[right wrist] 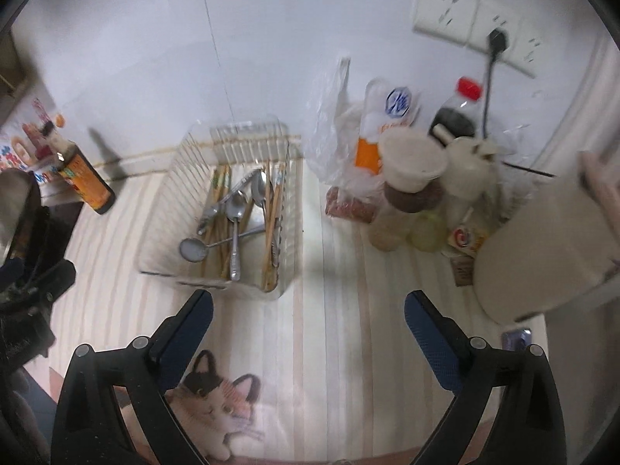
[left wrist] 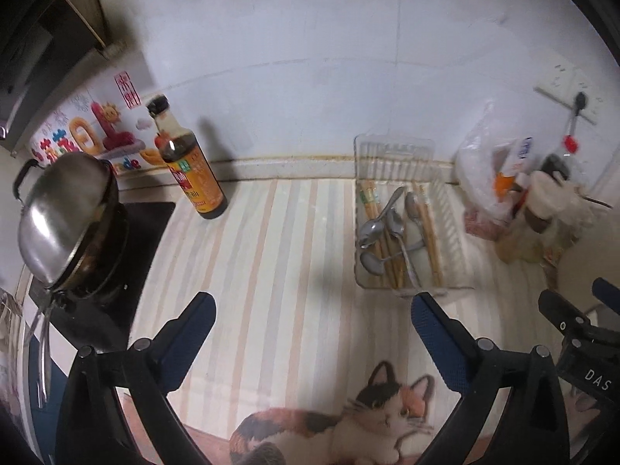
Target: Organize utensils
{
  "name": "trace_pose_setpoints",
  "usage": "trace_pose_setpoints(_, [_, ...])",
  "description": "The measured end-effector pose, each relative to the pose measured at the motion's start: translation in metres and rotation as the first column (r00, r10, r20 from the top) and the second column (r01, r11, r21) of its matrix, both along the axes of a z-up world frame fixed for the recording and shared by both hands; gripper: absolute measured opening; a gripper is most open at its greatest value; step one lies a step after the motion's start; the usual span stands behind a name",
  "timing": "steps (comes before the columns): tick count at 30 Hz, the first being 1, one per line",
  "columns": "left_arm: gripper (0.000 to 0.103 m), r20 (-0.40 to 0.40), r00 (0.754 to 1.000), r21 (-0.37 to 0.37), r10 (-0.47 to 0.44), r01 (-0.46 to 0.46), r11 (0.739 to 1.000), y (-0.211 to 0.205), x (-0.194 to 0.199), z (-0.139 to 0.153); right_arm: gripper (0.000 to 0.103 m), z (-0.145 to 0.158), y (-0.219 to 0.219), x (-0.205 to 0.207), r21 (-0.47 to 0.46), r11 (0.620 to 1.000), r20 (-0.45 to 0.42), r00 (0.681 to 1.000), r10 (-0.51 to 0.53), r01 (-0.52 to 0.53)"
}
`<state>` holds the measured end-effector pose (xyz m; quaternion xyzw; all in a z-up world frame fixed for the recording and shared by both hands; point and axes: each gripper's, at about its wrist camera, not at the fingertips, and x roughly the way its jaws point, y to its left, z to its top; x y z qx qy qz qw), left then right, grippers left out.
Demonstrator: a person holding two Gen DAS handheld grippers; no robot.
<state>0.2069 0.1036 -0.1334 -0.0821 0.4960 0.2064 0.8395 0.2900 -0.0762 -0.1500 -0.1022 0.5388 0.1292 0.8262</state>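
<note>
A clear plastic tray (left wrist: 445,193) stands by the wall on a striped counter cover; it also shows in the right wrist view (right wrist: 162,259). In it lie several metal spoons (left wrist: 372,228) (right wrist: 234,209) mixed with wooden chopsticks (left wrist: 430,232) (right wrist: 271,224). My left gripper (left wrist: 312,306) is open and empty, hovering over the counter left of and in front of the tray. My right gripper (right wrist: 308,306) is open and empty, just in front of the tray's right corner.
A sauce bottle (left wrist: 190,162) (right wrist: 83,178) stands left of the tray. A lidded wok (left wrist: 66,224) sits on a black stove at far left. Bags, jars and bottles (right wrist: 418,178) crowd the right, beside a white pot (right wrist: 550,248). A wall socket with a plug (right wrist: 496,38) is above.
</note>
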Motion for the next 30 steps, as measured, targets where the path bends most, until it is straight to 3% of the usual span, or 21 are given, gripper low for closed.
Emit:
trace_pose_setpoints(7, [0.103, 0.094, 0.995, 0.025, -0.037, 0.034, 0.999, -0.023, -0.052, 0.058, 0.100, 0.073, -0.023, -0.061, 0.047, 0.999, 0.107, 0.994, -0.032, 0.027])
trace_pose_setpoints(14, [0.103, 0.146, 0.986, -0.001, -0.075, 0.076, 0.997, -0.037, -0.103, 0.107, 0.100, 0.134, -0.047, -0.118, 0.113, 0.993, 0.158, 0.987, -0.034, 0.016])
trace_pose_setpoints(20, [0.103, 0.167, 0.982, -0.028, -0.092, 0.097, 0.995, -0.053, -0.127, 0.132, 0.100, 0.168, -0.064, -0.147, 0.162, 0.987, 0.172, 0.985, -0.024, -0.004])
trace_pose_setpoints(30, [0.103, 0.192, 0.979, -0.091, -0.071, 0.090, 0.992, -0.064, -0.140, 0.148, 0.100, 0.194, -0.077, -0.156, 0.222, 0.972, 0.155, 0.987, 0.041, -0.075])
